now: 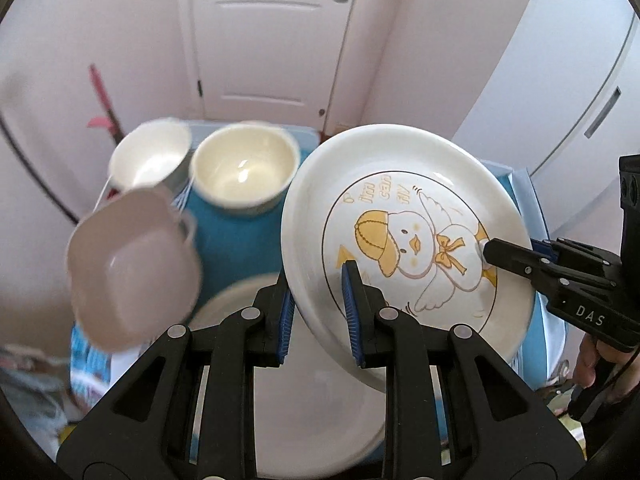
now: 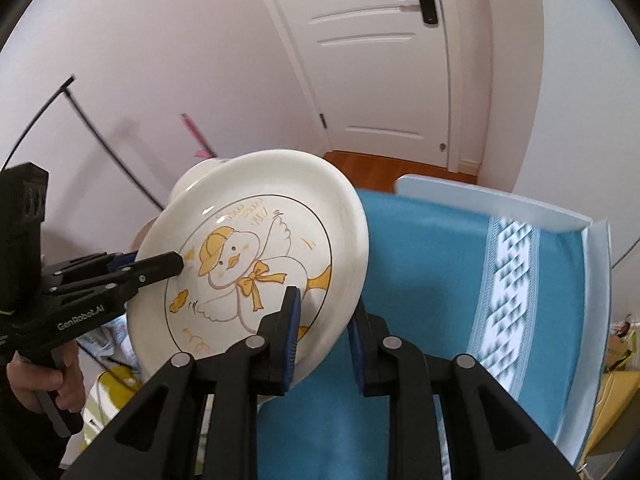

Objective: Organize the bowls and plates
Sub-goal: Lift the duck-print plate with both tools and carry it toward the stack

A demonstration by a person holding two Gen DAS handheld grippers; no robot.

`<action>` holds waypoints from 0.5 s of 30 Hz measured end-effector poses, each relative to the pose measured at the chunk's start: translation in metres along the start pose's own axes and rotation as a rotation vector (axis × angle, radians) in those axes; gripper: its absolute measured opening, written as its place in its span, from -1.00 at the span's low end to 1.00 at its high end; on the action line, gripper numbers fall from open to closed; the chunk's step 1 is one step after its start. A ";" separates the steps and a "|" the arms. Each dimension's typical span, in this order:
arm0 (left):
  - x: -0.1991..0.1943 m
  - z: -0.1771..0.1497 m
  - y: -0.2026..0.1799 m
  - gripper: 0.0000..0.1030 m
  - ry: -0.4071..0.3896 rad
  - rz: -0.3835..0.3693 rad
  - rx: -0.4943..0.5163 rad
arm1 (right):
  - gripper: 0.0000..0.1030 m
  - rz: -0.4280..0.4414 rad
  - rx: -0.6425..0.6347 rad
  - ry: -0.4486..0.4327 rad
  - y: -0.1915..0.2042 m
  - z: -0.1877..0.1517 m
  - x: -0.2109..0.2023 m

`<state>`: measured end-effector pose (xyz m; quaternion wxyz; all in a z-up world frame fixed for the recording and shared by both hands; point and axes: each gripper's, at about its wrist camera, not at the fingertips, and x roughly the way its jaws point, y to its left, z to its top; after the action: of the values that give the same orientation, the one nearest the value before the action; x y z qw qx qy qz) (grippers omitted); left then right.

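Left gripper [image 1: 320, 304] and right gripper [image 2: 324, 340] each clamp opposite rim edges of the duck plate [image 1: 404, 240], sharing its weight, tilted above the blue cloth [image 2: 420, 280]. Behind stand the cream bowl [image 1: 244, 168] and white bowl [image 1: 150, 156].

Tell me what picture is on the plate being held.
A yellow-capped cartoon duck with a yellow bow on the cream plate, clearest in the left wrist view.

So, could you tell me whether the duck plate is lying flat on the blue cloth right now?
No, the duck plate is held tilted above the blue cloth, with the left claw and right claw each clamped on its rim.
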<state>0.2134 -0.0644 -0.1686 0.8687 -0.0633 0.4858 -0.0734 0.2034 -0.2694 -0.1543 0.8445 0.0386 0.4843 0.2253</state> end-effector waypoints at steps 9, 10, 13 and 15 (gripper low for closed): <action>-0.005 -0.058 0.039 -0.61 0.063 -0.001 -0.016 | -0.59 -0.007 -0.018 0.054 0.058 -0.057 0.013; -0.002 -0.064 0.044 -0.61 0.073 -0.008 -0.016 | -0.59 -0.018 -0.024 0.057 0.063 -0.064 0.015; 0.005 -0.083 0.050 -0.61 0.092 -0.023 0.009 | -0.59 -0.037 -0.004 0.066 0.070 -0.079 0.026; 0.012 -0.088 0.054 -0.61 0.111 -0.040 0.026 | -0.59 -0.062 0.014 0.071 0.073 -0.084 0.032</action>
<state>0.1483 -0.0172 -0.2345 0.8396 -0.0574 0.5308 -0.1004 0.1220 -0.2038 -0.2034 0.8331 0.0217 0.5164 0.1969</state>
